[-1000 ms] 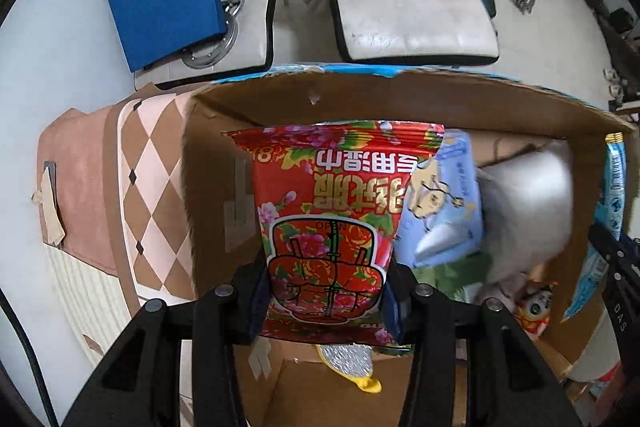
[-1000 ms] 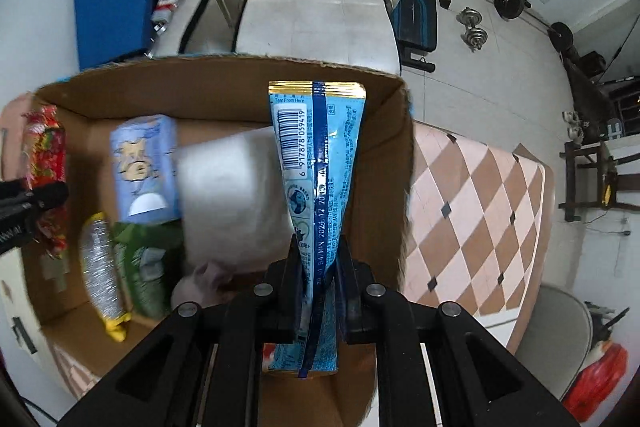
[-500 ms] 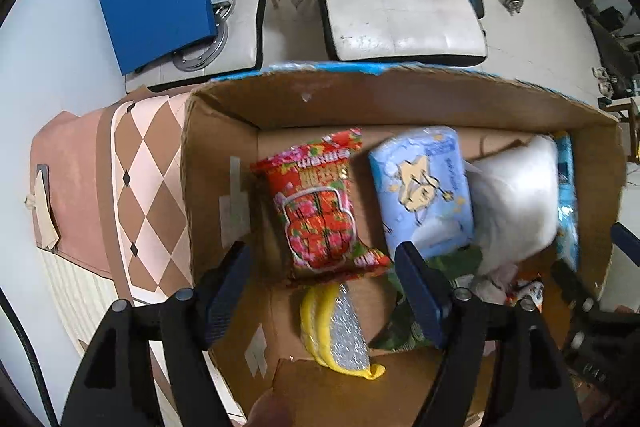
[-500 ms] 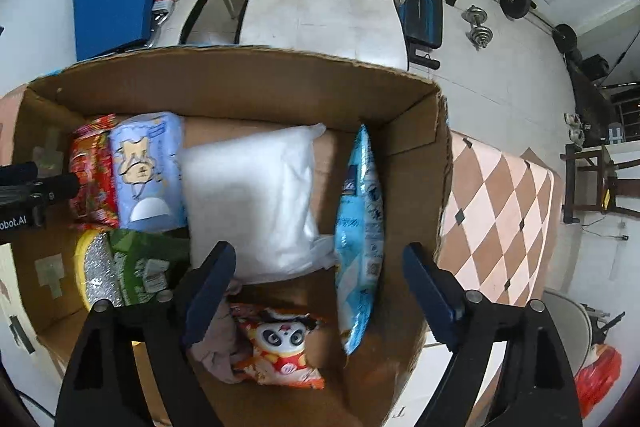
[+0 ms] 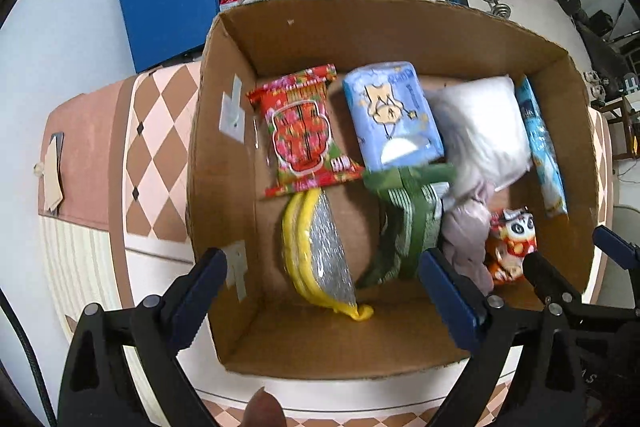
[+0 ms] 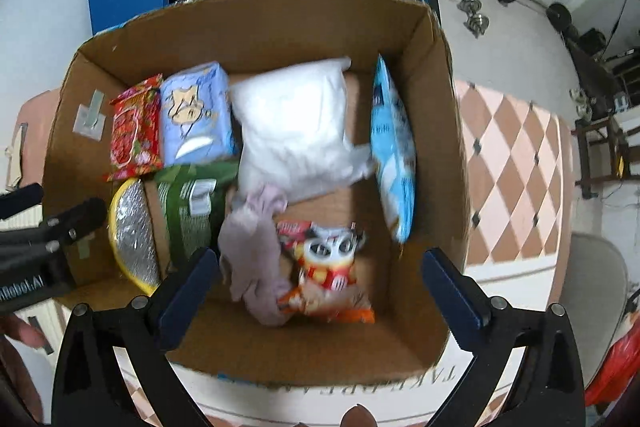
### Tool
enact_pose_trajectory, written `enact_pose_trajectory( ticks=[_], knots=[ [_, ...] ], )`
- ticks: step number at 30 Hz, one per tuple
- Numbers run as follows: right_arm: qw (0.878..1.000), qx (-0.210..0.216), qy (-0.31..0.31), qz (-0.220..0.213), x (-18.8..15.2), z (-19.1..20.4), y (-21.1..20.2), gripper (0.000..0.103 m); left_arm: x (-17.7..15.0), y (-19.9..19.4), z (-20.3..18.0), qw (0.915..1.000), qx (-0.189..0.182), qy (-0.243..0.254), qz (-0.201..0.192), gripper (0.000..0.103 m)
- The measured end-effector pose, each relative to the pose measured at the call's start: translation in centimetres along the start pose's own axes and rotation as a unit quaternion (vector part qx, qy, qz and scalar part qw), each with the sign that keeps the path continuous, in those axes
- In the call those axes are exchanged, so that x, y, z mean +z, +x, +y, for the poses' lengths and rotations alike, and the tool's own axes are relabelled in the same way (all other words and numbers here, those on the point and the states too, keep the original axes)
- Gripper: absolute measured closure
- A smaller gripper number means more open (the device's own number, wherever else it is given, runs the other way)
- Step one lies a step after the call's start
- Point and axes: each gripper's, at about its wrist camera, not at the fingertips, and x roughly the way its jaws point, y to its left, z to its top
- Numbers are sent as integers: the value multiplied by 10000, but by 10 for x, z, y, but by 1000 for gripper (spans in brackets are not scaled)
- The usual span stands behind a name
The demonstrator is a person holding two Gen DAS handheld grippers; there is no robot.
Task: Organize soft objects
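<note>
Left wrist: red packet (image 5: 304, 131) released into box (image 5: 360, 27).

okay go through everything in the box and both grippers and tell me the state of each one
Left gripper: open, empty.
Right gripper: open, empty.
Cardboard box: open-topped.
Red snack packet: lying flat.
Blue tissue pack: lying flat.
White pillow bag: lying flat.
Light-blue snack bag: on edge against the wall.
Panda snack packet: lying flat.

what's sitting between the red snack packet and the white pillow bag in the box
The pale blue tissue pack lies between the red snack packet and the white pillow bag, clearest in the left wrist view.
</note>
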Motion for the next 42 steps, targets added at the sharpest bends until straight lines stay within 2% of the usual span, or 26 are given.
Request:
enact_pose_trajectory(
  ticks=[7, 14, 21, 27, 34, 42],
  knots=[
    [9998, -36, 35, -166, -16, -8, -25, 0, -22, -36, -3, 9991, 15, -130, -395, 5],
    [9973, -42, -18, -729, -46, -18, -92, 0, -65, -109, -9, 9940, 7, -242, -1063, 5],
    [9915, 136, 15, -1296, -106, -29, -174, 0, -127, -184, -17, 9853, 51, -187, -1697, 5],
    [9847, 193, 55, -1729, -159, -37, -233, 0, -172, -231, -22, 9770, 82, -151, -2126, 5],
    [9775, 83, 62, -2107, -207, -40, -280, 0, -217, -261, -21, 9711, -4, -230, -2375, 5],
    [9699, 89, -56, -2432, -256, -36, -326, 0, -257, -282, -27, 9716, -127, -117, -2358, 5]
  ],
)
